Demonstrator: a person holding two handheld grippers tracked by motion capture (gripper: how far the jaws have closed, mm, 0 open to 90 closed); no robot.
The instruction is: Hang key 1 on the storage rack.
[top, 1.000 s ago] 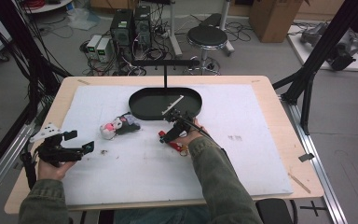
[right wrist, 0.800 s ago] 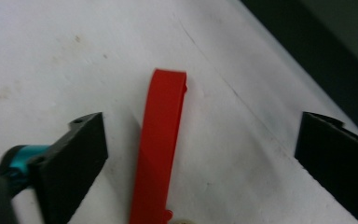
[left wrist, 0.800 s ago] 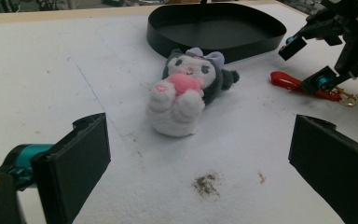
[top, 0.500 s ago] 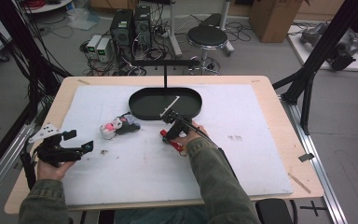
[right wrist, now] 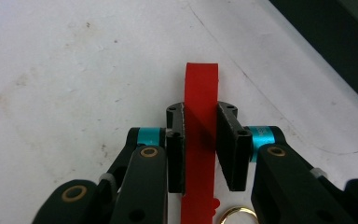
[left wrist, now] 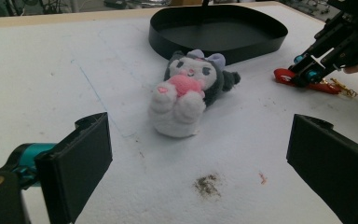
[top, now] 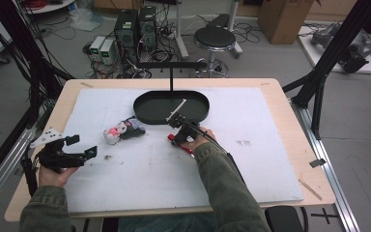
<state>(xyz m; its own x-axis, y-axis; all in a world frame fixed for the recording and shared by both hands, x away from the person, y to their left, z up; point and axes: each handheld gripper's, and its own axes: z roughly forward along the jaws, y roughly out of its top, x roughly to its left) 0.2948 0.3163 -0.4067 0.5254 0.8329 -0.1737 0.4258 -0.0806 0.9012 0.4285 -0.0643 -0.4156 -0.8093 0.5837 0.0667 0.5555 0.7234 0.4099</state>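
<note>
Red flat plastic strap (right wrist: pixel 200 140), just in front of black oval metal tray (top: pixel 171 107): our right gripper (right wrist: pixel 200 140) has just closed, pinching it. Lift straight, w/o jerking; left gripper (left wrist: pixel 200 163) spread, idle.

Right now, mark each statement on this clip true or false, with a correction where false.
1. The right tongs are clamped on the red strap. True.
2. The plush toy lies inside the black tray. False: it lies on the white mat beside the tray.
3. The left tongs stand open, holding nothing. True.
4. The left tongs grip the plush toy. False: the toy lies ahead of them, untouched.
5. A gold ring sits by the strap. True.
</note>
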